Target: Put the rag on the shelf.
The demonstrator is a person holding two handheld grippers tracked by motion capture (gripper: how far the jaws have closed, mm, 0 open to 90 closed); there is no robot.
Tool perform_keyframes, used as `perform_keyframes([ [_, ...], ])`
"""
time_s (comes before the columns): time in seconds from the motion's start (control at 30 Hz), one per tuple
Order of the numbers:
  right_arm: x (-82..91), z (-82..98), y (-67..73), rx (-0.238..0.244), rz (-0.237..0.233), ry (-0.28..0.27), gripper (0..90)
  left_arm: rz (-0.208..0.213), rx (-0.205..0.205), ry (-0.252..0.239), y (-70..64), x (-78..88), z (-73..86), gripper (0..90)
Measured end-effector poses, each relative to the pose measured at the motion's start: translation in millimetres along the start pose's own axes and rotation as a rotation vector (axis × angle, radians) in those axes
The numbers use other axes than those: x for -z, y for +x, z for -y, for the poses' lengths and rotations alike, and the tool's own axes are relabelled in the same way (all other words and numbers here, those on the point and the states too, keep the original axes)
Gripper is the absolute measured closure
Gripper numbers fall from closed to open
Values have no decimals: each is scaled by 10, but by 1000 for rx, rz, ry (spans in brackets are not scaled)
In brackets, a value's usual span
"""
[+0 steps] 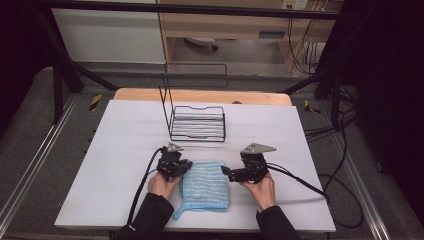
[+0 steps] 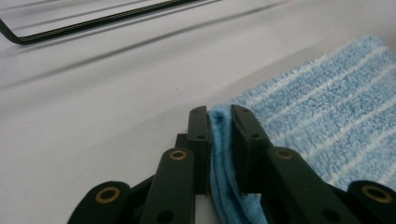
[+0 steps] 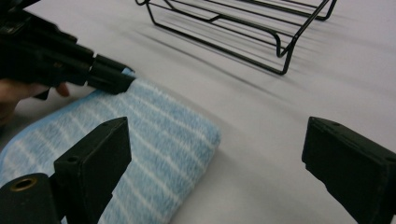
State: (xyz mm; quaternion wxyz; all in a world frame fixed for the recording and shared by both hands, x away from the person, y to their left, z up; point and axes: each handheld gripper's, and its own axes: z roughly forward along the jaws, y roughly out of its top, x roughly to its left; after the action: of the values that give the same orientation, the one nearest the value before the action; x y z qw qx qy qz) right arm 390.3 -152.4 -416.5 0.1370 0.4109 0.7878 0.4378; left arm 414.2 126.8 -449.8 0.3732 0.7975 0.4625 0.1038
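L gripper: jaws clamped on the edge of the blue striped cloth. In the left gripper view a doubled fold of cloth stands upright between the two black pads, touching both; the rest of the cloth spreads flat to the right of the jaws. In the high view this gripper sits at the cloth's far-left corner, with the person's left hand behind it.

R gripper: jaws wide apart, nothing between the pads. In the right gripper view the cloth lies ahead and to the left — its rounded, folded corner reaches into the gap's left half, below jaw level; whether the left pad touches the cloth cannot be told. The right pad is over bare table surface. In the high view this gripper sits just beside the cloth's right edge, tips pointing at it, held by the right hand.

Cloth: folded, flat on the white table, near the front edge, between both grippers. A small loop tab sticks out at its near-left corner.

Black wire rack: stands farther back on the table, well apart from the cloth.
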Motion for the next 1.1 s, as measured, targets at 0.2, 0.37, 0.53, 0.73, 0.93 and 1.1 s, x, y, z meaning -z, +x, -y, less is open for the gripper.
perform_keyframes([
  [0.2,-280,-120,31,-13,38,16,79,10,-5,-16,16,0,23,784],
  [0.37,-408,-111,-16,-66,14,71,120,10,1,-17,16,-2,23,784],
  [0.53,-466,-59,30,-66,19,33,187,16,7,-29,28,-2,41,785],
  [0.73,-427,6,105,-46,11,46,440,24,13,-30,36,-3,42,785],
  [0.93,-497,-10,-14,-89,24,98,567,35,14,-36,53,-3,51,785],
  [1.1,-490,50,-115,-163,-4,98,624,44,16,-39,64,-1,58,785],
])
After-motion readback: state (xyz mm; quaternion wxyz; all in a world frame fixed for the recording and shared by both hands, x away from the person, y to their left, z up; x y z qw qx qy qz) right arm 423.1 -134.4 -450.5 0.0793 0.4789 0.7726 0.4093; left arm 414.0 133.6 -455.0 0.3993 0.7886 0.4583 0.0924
